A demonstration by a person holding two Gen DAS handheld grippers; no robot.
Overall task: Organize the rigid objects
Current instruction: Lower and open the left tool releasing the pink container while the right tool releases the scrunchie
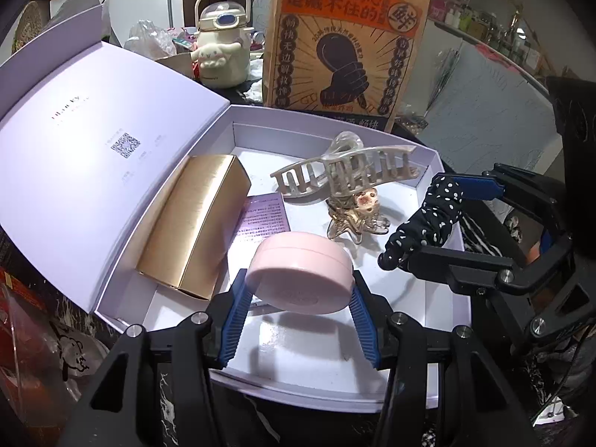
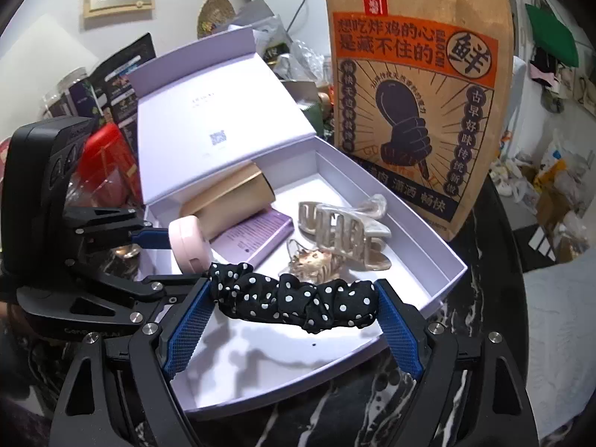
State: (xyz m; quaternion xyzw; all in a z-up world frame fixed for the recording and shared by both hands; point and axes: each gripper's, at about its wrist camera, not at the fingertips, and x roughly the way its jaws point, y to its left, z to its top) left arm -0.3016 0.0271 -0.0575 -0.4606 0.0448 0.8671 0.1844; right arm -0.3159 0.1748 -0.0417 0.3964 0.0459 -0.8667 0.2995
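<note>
A pink round compact [image 1: 300, 273] hangs over the open white box [image 1: 428, 149], with my left gripper [image 1: 298, 300] shut on its sides. In the right wrist view the same compact [image 2: 188, 247] shows edge-on at the left. My right gripper [image 2: 294, 303] is shut on a black polka-dot scrunchie [image 2: 294, 298], stretched between its blue pads above the box's near end; the scrunchie [image 1: 428, 223] also shows at the right of the left wrist view. Inside the box lie a gold carton [image 1: 197, 219], a purple leaflet [image 1: 260, 219], a big pale claw clip [image 1: 346, 171] and a small amber clip [image 1: 357, 219].
The box lid [image 1: 93, 141] stands open to the left. A tall brown paper bag [image 2: 413, 104] stands right behind the box. A cream kettle-shaped bottle [image 1: 223, 44] and clutter fill the back. The box rests on a dark marbled tabletop [image 2: 316, 421].
</note>
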